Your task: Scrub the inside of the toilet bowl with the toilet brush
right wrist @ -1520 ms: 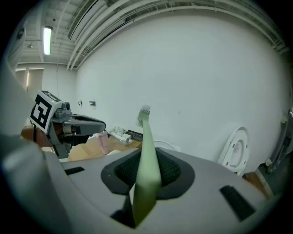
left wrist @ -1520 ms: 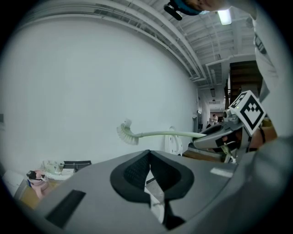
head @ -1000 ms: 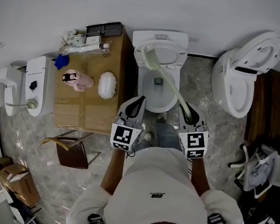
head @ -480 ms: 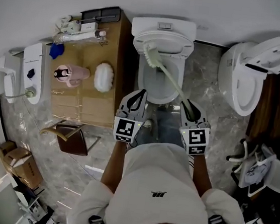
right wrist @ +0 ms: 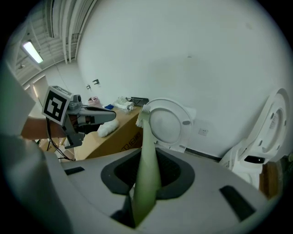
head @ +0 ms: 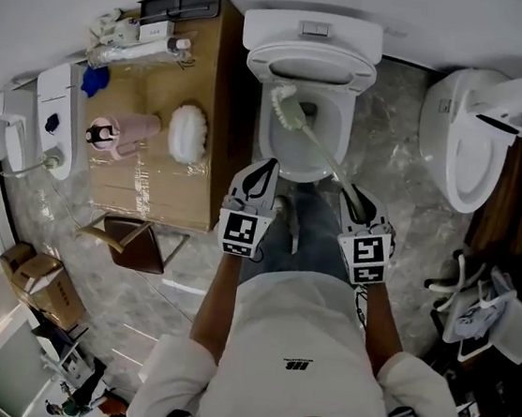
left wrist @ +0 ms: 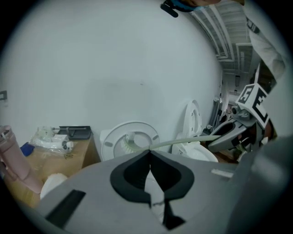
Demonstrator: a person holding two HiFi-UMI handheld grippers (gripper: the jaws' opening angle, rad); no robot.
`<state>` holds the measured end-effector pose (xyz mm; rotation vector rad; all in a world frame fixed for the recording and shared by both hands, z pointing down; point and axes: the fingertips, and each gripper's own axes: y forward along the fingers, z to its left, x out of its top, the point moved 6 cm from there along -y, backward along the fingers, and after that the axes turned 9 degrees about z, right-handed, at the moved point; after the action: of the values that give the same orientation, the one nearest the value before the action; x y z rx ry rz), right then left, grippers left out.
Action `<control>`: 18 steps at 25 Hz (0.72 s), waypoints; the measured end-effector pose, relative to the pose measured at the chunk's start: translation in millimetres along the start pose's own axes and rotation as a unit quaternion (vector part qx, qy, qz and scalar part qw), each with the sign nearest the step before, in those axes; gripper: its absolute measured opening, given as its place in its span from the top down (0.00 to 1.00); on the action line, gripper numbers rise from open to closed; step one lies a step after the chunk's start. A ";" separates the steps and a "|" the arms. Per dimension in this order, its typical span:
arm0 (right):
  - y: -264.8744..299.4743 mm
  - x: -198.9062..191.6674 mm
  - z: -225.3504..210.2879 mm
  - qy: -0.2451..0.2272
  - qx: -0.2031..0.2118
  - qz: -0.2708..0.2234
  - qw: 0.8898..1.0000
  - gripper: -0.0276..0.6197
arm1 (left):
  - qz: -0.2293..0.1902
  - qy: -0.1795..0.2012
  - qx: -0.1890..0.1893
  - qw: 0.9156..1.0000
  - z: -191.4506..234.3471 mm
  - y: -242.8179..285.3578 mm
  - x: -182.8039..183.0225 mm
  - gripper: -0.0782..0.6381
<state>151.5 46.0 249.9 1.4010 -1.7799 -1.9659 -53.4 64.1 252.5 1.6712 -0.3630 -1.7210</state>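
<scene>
The white toilet [head: 340, 137] stands at the wall with its lid [right wrist: 168, 120] raised. My right gripper [head: 349, 197] is shut on the pale green handle of the toilet brush [head: 318, 147]. The handle [right wrist: 147, 169] runs out between the jaws, up and to the left. The bristle head [head: 286, 108] sits inside the bowl's left half. In the left gripper view the same handle [left wrist: 183, 141] crosses over the seat ring [left wrist: 111, 139]. My left gripper [head: 265, 165] hovers before the bowl's front left rim, shut with nothing in it.
A cardboard box [head: 147, 175] left of the toilet carries a pink bottle [head: 119, 132], a white fluffy pad [head: 184, 133] and packaged items [head: 136, 36]. A second toilet [head: 482, 136] stands at the right. A brown chair [head: 136, 242] sits near the left front.
The brush head has slid from the bowl's back left rim down toward its middle. Both grippers sit slightly nearer the toilet's front; the view has shifted.
</scene>
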 end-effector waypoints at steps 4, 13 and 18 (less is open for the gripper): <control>28.7 -12.6 0.3 0.007 0.008 0.020 1.000 0.86 | 0.015 -0.008 -0.001 1.000 5.7 20.2 -20.5 0.88; 87.2 -45.9 3.4 0.033 0.008 0.057 0.998 0.86 | 0.039 -0.022 -0.019 0.999 13.9 61.3 -67.6 0.88; 117.5 -68.1 -0.5 0.045 0.003 0.084 0.995 0.86 | 0.048 -0.019 -0.032 0.998 21.7 83.5 -88.3 0.88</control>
<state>135.8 55.5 384.5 1.2747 -1.8011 -1.7855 -57.2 55.7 375.6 1.5516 -0.3941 -1.6792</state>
